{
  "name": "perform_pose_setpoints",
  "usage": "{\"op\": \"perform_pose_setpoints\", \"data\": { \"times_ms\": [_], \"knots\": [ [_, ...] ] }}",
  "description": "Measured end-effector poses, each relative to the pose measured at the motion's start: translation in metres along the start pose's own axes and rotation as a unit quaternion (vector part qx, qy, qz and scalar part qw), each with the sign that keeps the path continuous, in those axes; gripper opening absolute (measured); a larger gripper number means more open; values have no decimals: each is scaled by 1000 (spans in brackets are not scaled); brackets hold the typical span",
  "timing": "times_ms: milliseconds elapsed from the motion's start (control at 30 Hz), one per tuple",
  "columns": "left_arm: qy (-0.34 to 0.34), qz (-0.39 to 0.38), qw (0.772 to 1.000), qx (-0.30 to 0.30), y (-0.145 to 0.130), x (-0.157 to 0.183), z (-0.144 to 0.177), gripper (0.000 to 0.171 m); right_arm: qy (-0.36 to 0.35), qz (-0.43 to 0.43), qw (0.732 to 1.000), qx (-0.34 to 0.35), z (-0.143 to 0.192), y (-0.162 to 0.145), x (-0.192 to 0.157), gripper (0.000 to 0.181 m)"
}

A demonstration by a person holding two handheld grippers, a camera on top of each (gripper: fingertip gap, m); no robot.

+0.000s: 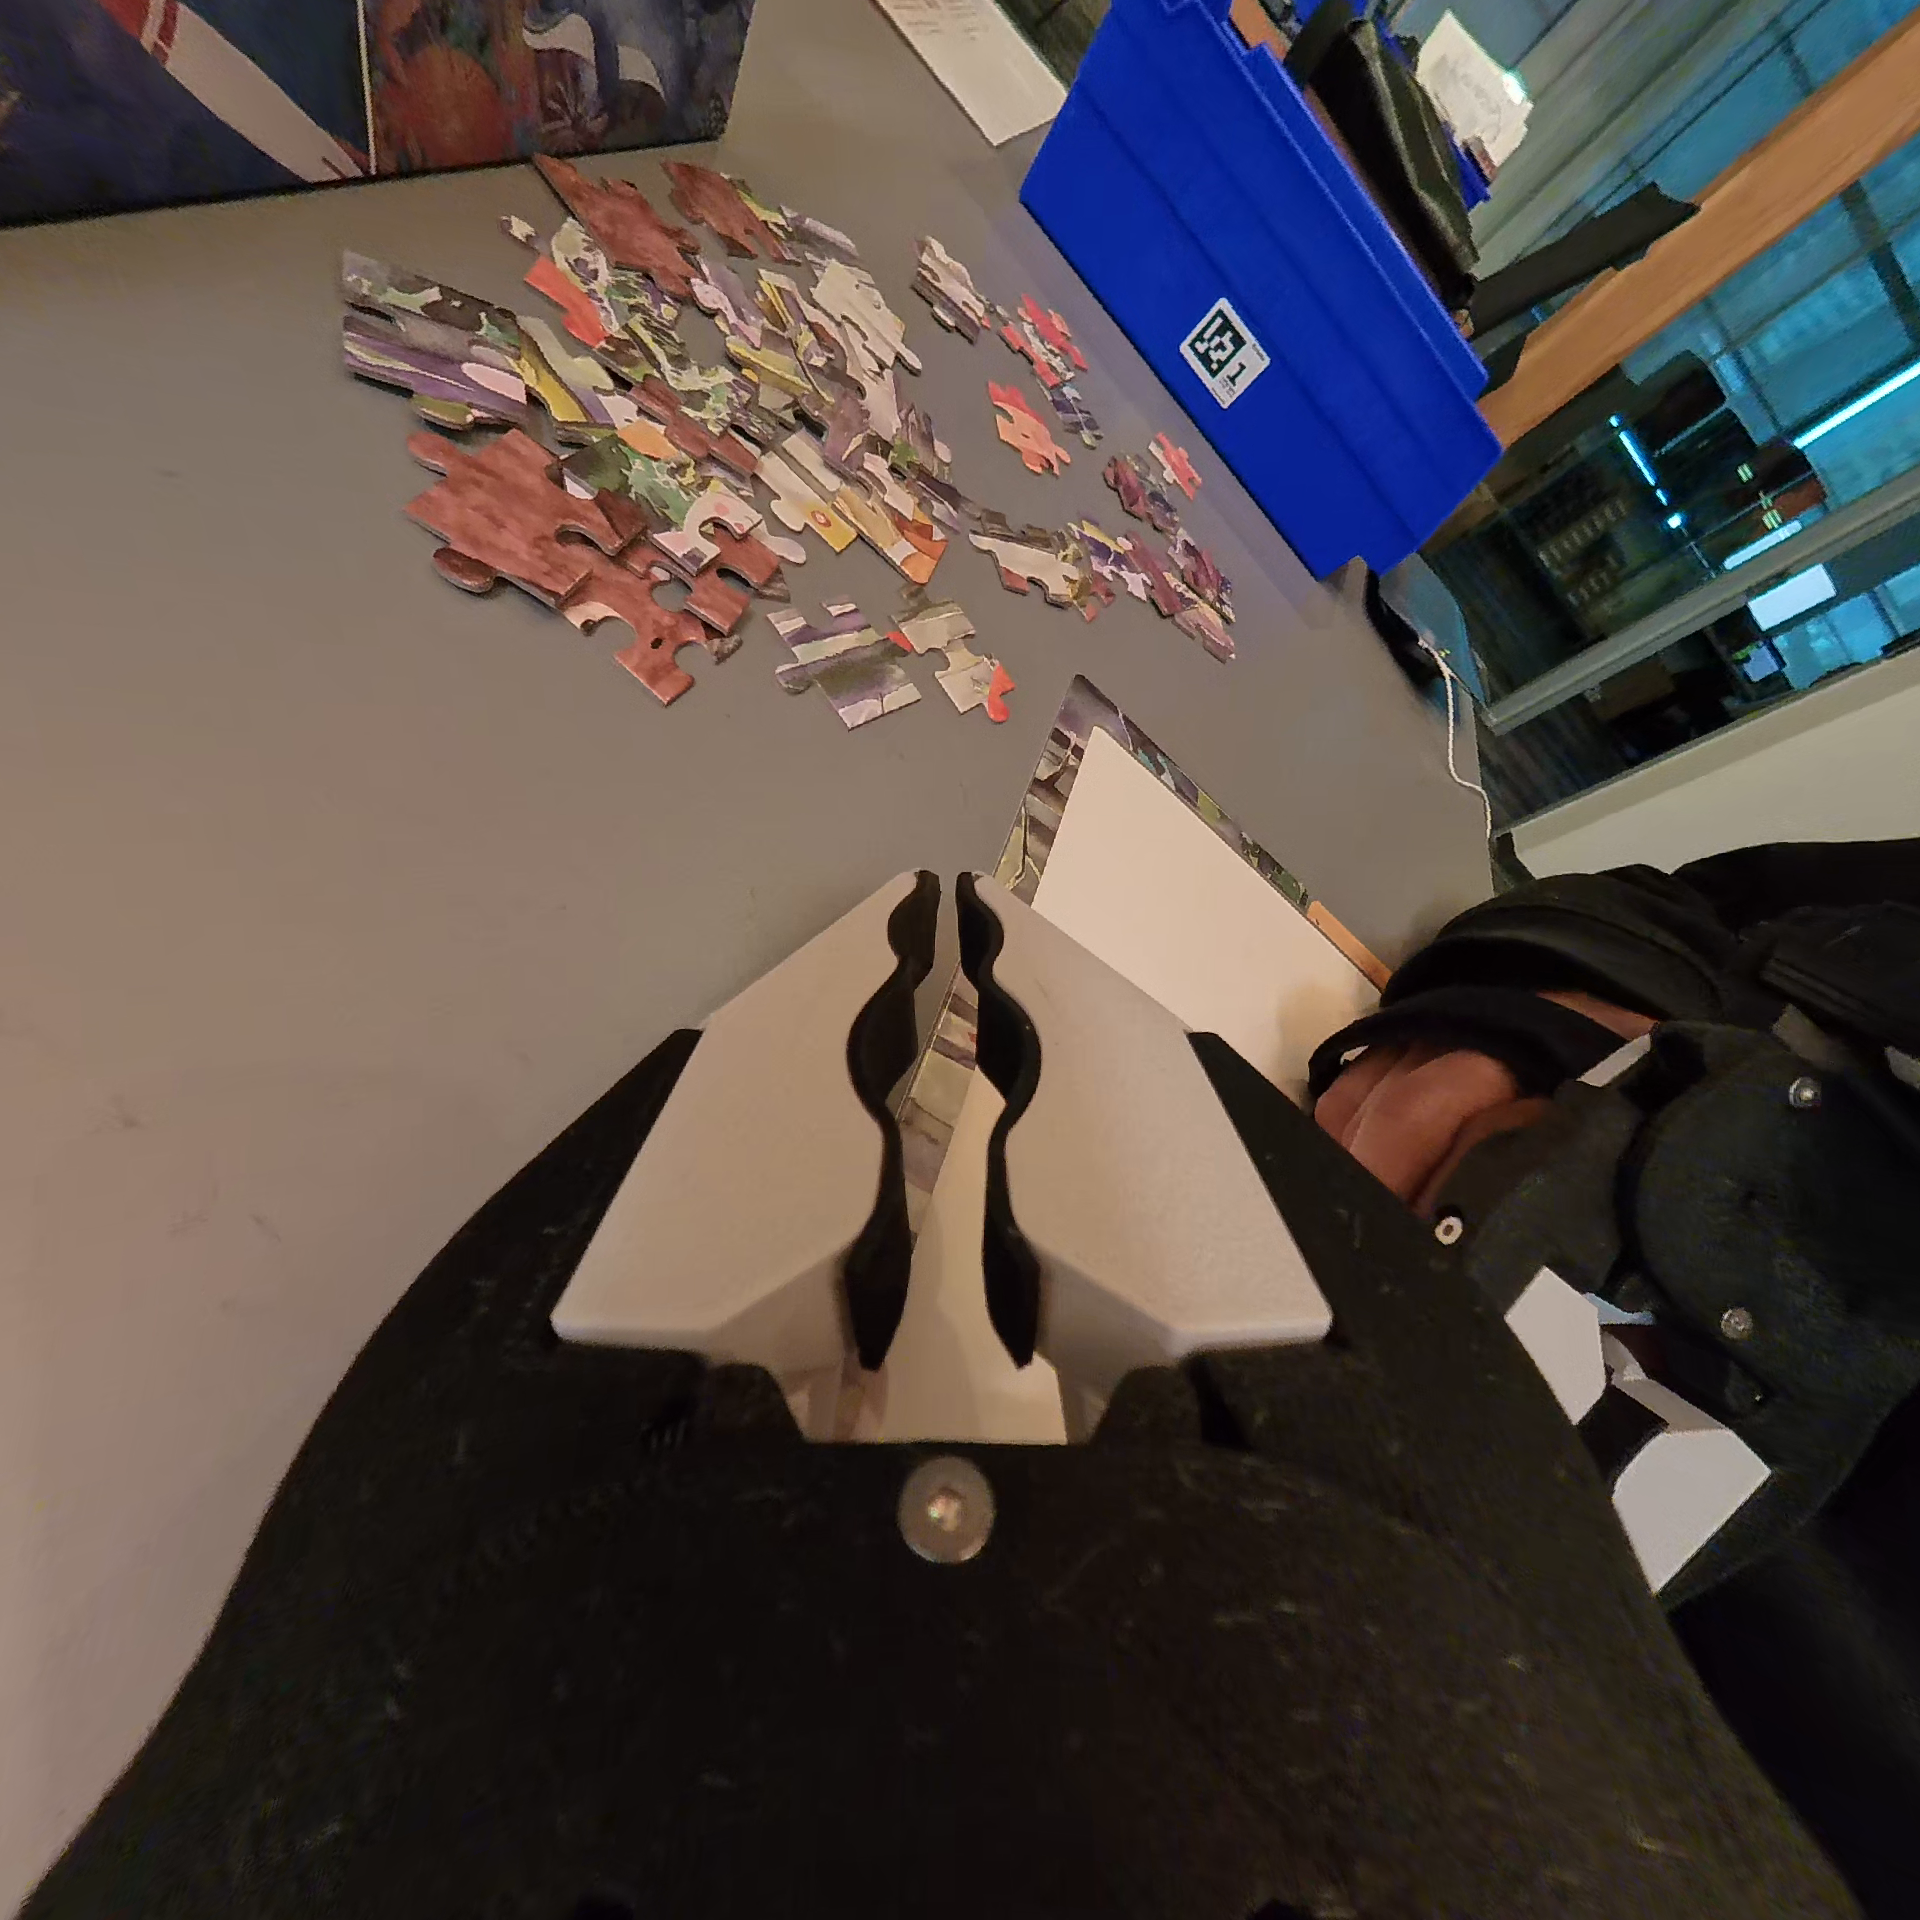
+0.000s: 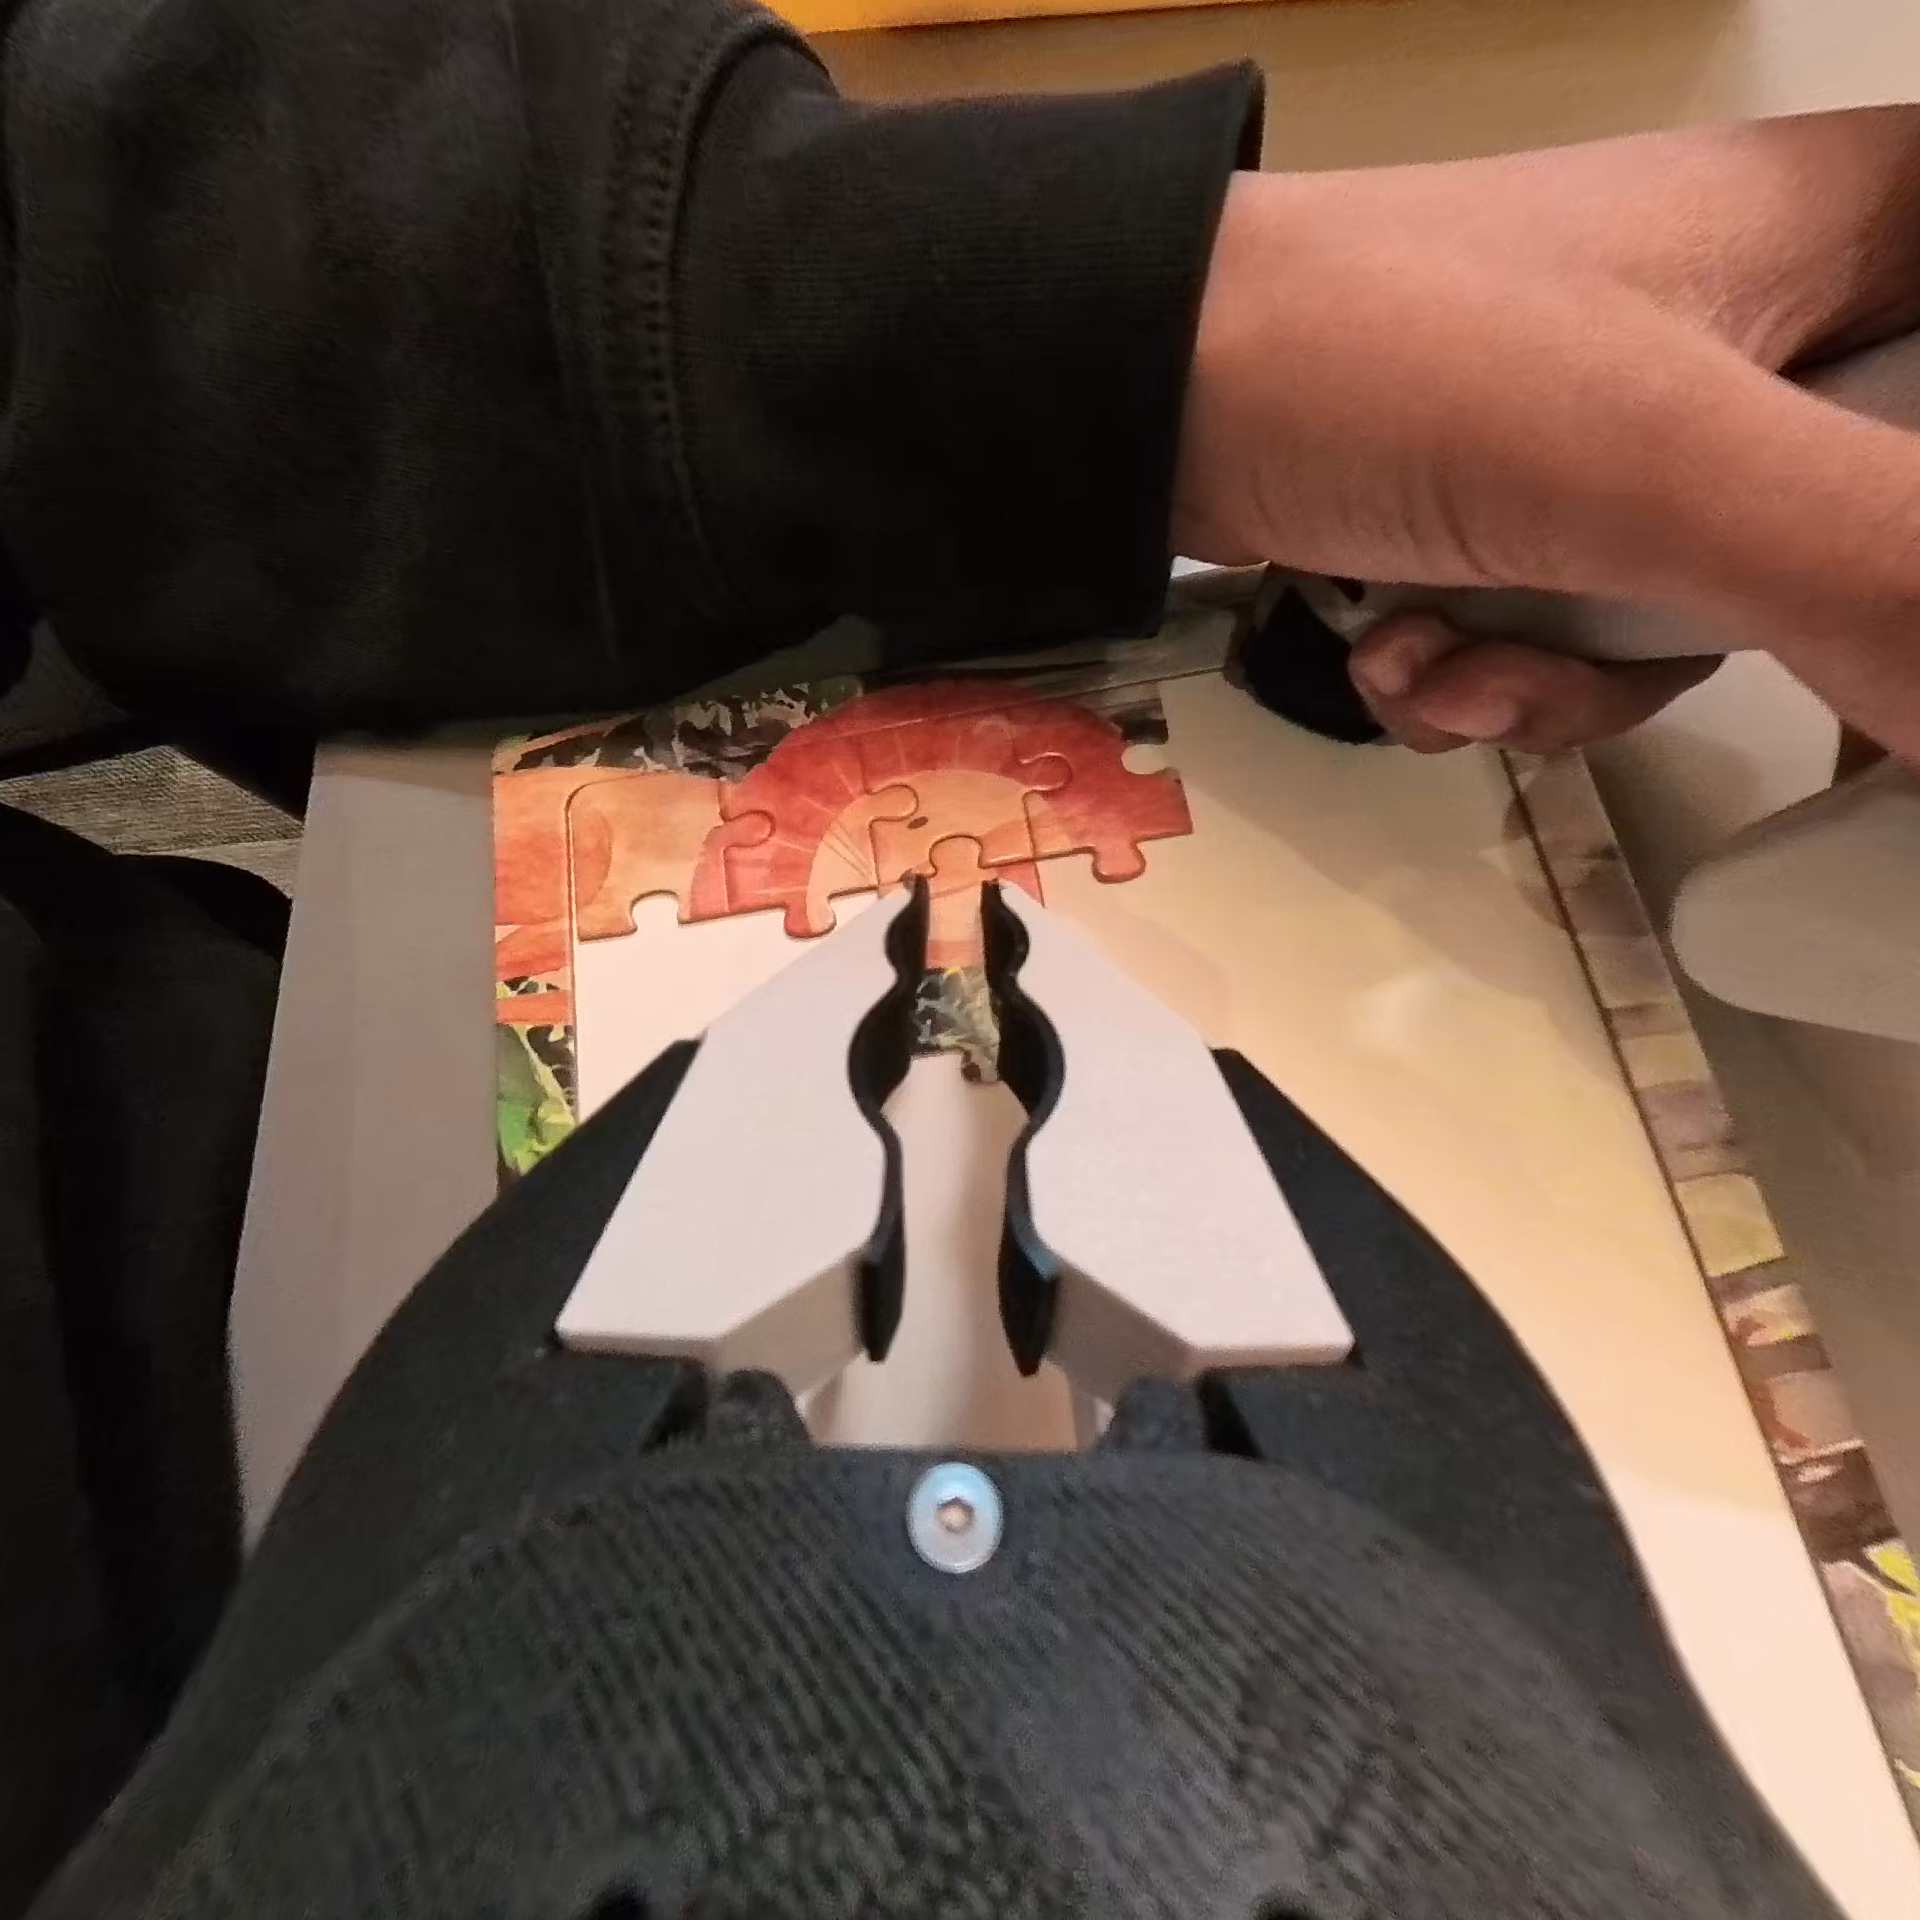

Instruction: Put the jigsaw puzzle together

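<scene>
I work over a grey matte table (image 1: 312, 831), and the puzzle's white tray with its printed picture border (image 2: 1299, 1039) lies flat at the near right of it, close to me, so both arms reach it without stretching. In the tray's far left corner sits the joined patch of orange fan-patterned jigsaw pieces (image 2: 935, 790), built outward from the border because the frame keeps the edges from sliding.

My right gripper (image 2: 951, 883) is pinching a jigsaw piece, orange at its far end and dark green-speckled nearer me (image 2: 951, 1003); the jaws are narrow, closed on its sides, and its far edge meets the patch's near edge. I judge I am pressing it home there, though I cannot tell if the tab is seated.

My left gripper (image 1: 940, 883) hangs above the tray's near edge with its jaws almost together and nothing between them, kept out of the way yet close.

The pile of loose multicoloured cardboard pieces (image 1: 727, 436) lies well beyond on the table, several face down and brown, some overlapping. To its right stands a blue plastic bin (image 1: 1247, 291); behind it leans the picture box (image 1: 364, 83).

My left forearm in its black sleeve (image 2: 520, 364) crosses above the tray's far end, shadowing the patch and crowding my right gripper's path.
</scene>
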State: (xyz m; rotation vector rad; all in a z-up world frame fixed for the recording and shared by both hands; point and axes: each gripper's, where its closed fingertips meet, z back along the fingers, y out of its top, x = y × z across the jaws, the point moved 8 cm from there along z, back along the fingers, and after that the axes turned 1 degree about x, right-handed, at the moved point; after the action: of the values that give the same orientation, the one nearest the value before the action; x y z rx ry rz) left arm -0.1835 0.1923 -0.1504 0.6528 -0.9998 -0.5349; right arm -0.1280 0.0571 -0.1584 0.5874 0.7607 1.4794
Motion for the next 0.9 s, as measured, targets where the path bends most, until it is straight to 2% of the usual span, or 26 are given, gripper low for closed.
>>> {"op": "perform_pose_setpoints", "data": {
  "times_ms": [100, 233, 300, 367, 467, 567, 667, 800, 900],
  "knots": [
    [-1, 1, 1000, 1, 0, 0, 0, 2, -11, 20, 1000, 5, 5, 0, -2, 8],
    [-6, -13, 1000, 10, 4, 3, 6, 1, -57, 34, 996, 59, 30, -2, 6, 9],
    [10, -36, 998, 44, 16, 7, 26, 1, -93, 34, 991, 86, 46, -2, 18, 10],
    [29, -47, 993, 104, 30, 10, 55, 0, -116, 17, 986, 117, 60, -2, 32, 11],
    [61, -49, 983, 169, 39, 7, 94, 0, -114, -31, 981, 156, 74, -7, 50, 14],
    [90, -50, 983, 149, 32, -3, 111, 0, -105, -61, 978, 170, 80, -12, 60, 17],
    [114, -57, 983, 131, 23, -12, 118, 0, -122, -55, 978, 161, 81, -16, 65, 17],
    [85, -47, 989, 108, 15, -13, 111, 0, -152, -24, 978, 141, 78, -17, 64, 17],
    [98, -66, 990, 76, 10, -10, 104, 0, -158, -8, 978, 137, 76, -15, 62, 17]
  ]
}}
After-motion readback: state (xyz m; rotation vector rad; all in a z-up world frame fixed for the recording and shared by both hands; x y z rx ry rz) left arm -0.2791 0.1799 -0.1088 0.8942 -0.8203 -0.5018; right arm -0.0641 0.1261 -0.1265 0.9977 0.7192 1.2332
